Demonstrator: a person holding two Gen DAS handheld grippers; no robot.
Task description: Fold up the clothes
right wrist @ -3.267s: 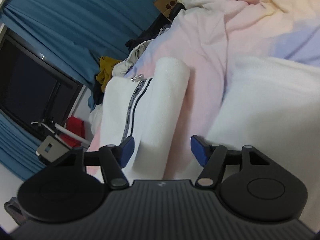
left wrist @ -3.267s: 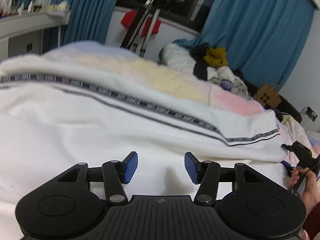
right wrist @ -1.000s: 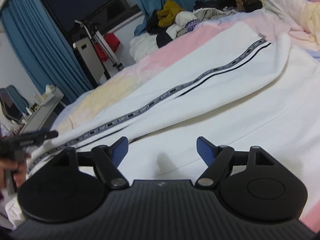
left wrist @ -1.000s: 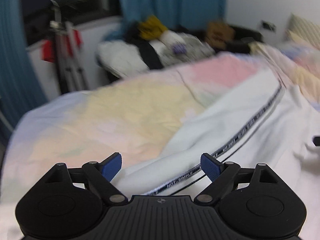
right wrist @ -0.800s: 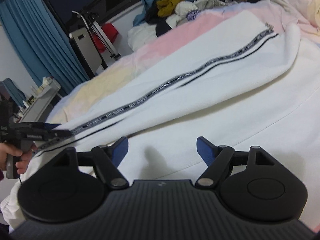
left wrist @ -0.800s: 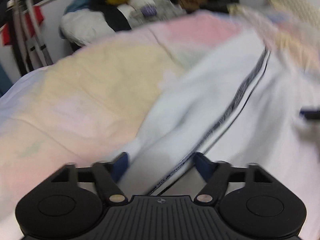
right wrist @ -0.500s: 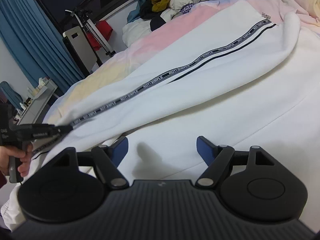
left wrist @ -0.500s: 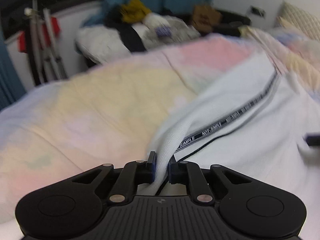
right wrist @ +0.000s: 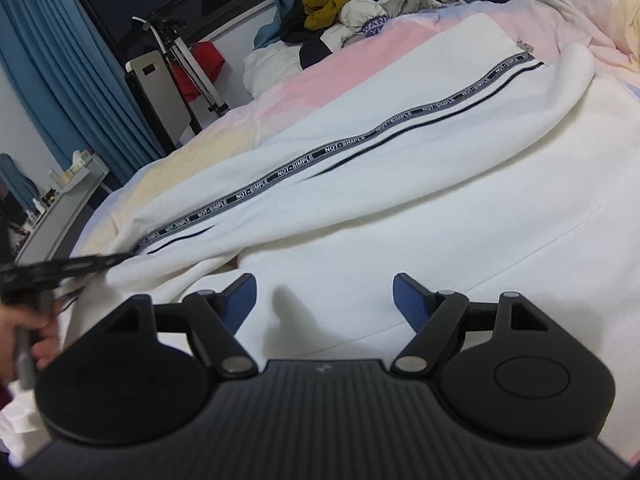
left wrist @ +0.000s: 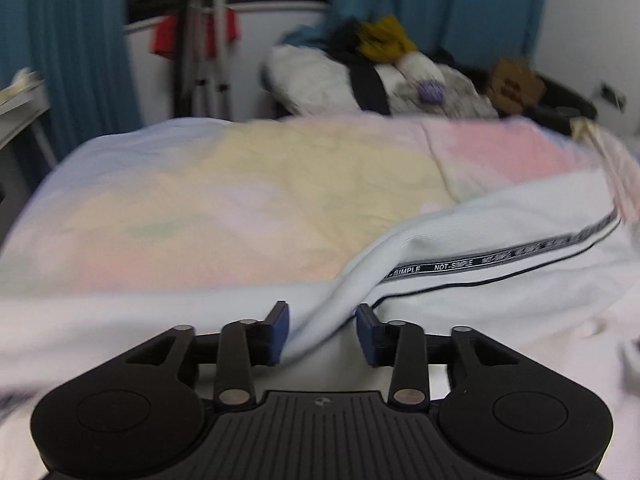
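My left gripper has its jaws parted, and a twisted fold of the white garment runs up between the blue pads without being pinched. My right gripper hovers with jaws wide and empty over the garment's flat white panel; its shadow falls on the cloth just ahead. In the right wrist view, the left gripper shows at the left edge as a dark blur reaching the garment's near end, with the hand gripping its handle. The garment lies stretched across the bed, its black "NOT-SIMPLE" stripe running diagonally away toward the far corner. Underneath is a pastel quilt of pink, yellow and pale blue. Past the bed, a heap of clothes with a mustard piece on top, a tripod, something red beside it, and blue curtains along the window.
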